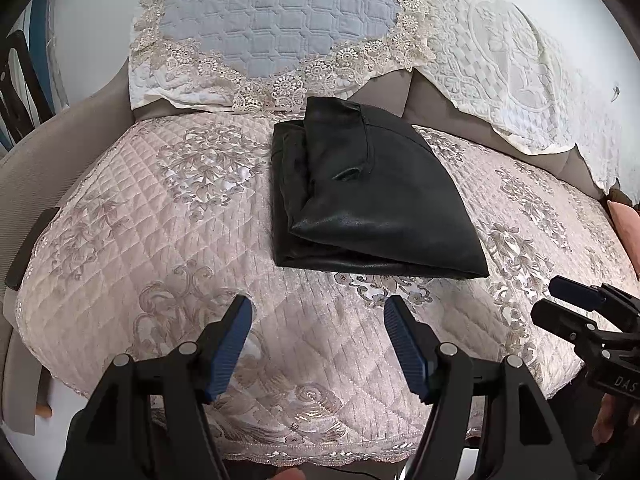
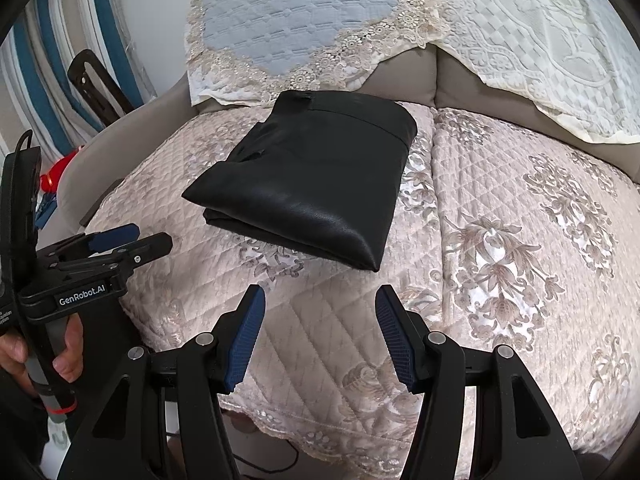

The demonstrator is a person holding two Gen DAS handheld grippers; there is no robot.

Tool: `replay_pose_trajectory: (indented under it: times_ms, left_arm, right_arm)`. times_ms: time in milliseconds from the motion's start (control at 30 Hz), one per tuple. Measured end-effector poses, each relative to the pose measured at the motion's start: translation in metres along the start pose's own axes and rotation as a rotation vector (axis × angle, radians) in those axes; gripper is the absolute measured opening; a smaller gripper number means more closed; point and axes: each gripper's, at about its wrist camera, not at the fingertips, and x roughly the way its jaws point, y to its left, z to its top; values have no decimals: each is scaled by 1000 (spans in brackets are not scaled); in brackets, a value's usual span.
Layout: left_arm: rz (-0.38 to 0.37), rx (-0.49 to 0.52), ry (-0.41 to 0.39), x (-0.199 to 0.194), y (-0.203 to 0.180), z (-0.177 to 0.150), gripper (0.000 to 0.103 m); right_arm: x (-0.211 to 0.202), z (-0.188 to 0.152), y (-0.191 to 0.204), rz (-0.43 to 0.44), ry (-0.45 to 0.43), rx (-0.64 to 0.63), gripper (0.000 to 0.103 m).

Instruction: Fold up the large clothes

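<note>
A black leather-like garment point(image 1: 360, 192) lies folded into a thick rectangle on the pink quilted sofa seat point(image 1: 160, 240); it also shows in the right wrist view point(image 2: 312, 184). My left gripper point(image 1: 318, 312) is open and empty, above the seat in front of the garment's near edge. My right gripper point(image 2: 320, 300) is open and empty, also in front of the garment's near corner. The right gripper shows at the right edge of the left wrist view point(image 1: 576, 300), and the left gripper shows at the left of the right wrist view point(image 2: 132, 240).
The sofa back carries a blue quilted cover with lace trim point(image 1: 272, 20) and a white lace cover point(image 1: 500, 60). A grey armrest point(image 1: 48, 152) rises at the left. Striped fabric and a red object point(image 2: 56, 172) sit beyond the armrest. The seat's front edge point(image 2: 320, 436) is close below my grippers.
</note>
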Motion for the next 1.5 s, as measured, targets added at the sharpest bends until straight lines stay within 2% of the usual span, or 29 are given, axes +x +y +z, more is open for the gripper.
replay_pose_trajectory:
  times_ms: [1500]
  left_arm:
    - [17, 14, 7, -1, -1, -7, 70]
  right_arm:
    - [0, 1, 4, 0, 8, -21, 59]
